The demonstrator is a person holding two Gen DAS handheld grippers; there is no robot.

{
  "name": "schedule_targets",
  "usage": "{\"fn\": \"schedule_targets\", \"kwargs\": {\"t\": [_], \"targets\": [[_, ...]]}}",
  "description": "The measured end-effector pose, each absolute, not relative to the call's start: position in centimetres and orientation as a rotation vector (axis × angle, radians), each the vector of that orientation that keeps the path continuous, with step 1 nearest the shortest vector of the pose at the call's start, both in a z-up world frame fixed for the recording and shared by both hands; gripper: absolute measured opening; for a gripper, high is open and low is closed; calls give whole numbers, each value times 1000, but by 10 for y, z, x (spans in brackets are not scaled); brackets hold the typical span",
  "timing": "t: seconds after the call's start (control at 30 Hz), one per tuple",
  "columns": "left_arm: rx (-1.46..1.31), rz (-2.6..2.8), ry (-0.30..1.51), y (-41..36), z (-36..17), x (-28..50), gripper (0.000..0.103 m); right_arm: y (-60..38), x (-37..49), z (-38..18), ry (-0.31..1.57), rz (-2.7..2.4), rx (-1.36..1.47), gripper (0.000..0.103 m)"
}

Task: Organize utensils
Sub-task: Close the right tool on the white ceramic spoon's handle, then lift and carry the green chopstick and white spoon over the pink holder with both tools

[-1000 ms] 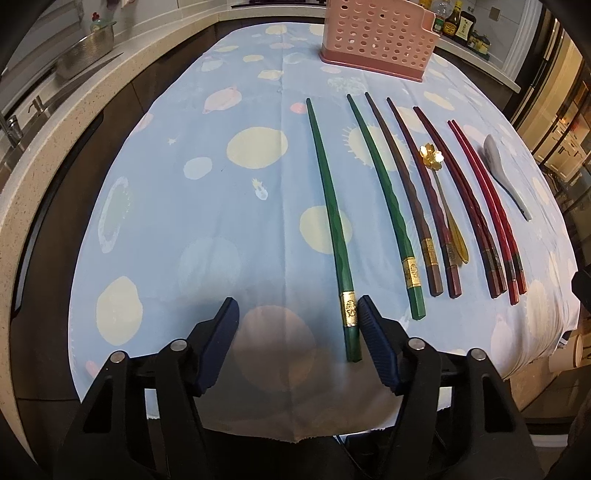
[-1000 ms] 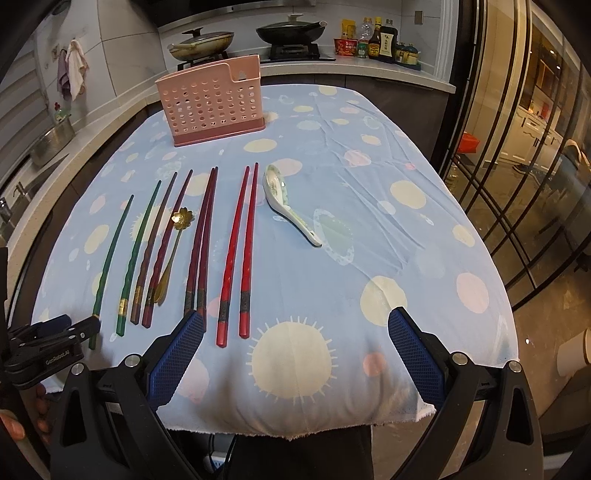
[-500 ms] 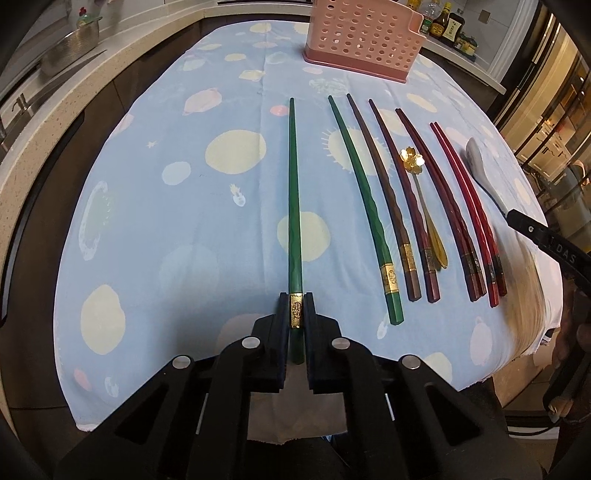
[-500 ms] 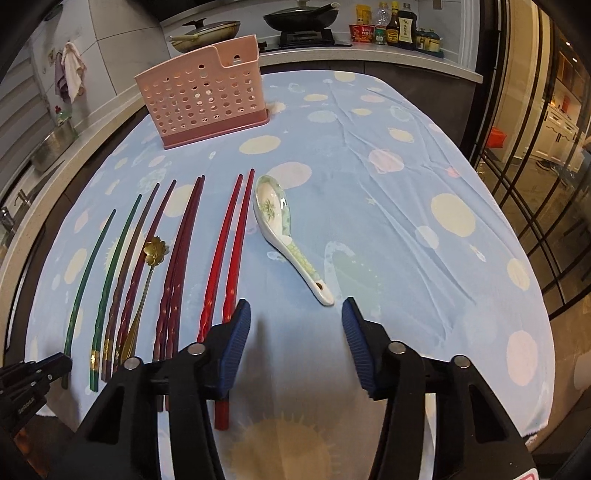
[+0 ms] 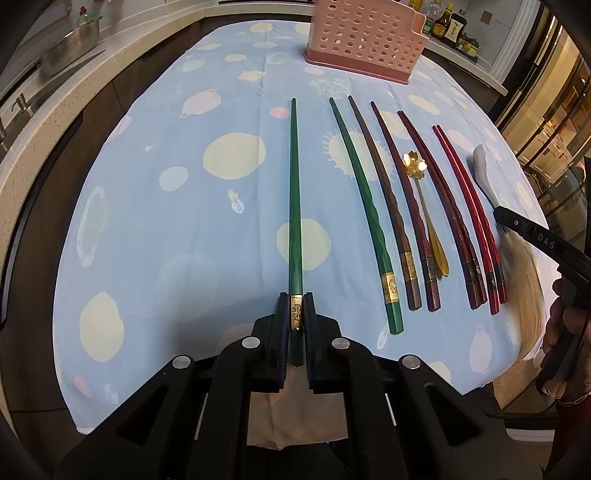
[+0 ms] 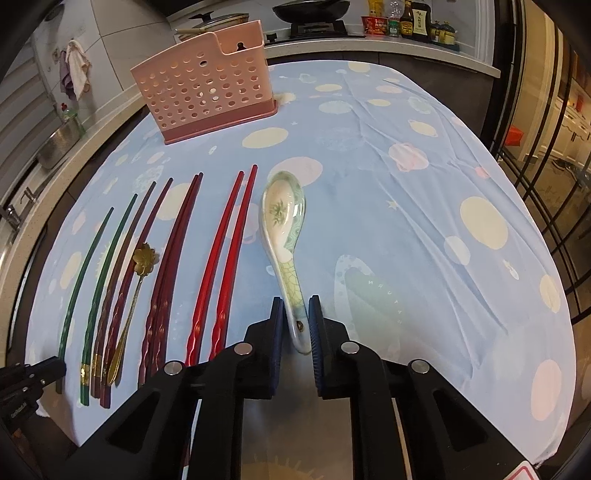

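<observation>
My left gripper is shut on the gold-banded end of a green chopstick, which points away over the blue cloth. A second green chopstick, brown, dark red and red chopsticks and a gold flower spoon lie in a row to its right. My right gripper is shut on the handle of the white ceramic spoon, bowl facing up. The red chopsticks lie just left of it. The pink perforated holder stands at the far side and also shows in the left wrist view.
The blue spotted tablecloth covers the table; its front edge hangs just below both grippers. A counter with a metal sink runs along the left. Bottles and a stove stand behind. Glass doors are at the right.
Both grippers have gone from open to shut: the left closed on the green chopstick's end, the right moved forward and closed on the ceramic spoon's handle.
</observation>
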State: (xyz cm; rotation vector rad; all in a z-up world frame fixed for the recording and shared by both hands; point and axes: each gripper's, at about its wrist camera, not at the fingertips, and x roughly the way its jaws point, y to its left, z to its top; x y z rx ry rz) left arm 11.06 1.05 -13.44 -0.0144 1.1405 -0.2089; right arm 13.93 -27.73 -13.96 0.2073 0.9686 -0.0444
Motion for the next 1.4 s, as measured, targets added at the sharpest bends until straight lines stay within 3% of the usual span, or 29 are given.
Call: {"fn": "schedule_targets", "kwargs": {"t": [0.3, 0.73, 1.4], "targets": [[-31, -218, 1075, 16, -104, 104, 7, -272, 113, -106, 899, -20, 227, 10], [-54, -237, 855, 21, -15, 130, 7, -280, 113, -27, 746, 26, 253, 7], [-16, -271, 522, -17, 140, 279, 7, -275, 268, 79, 546, 116, 224, 6]]}}
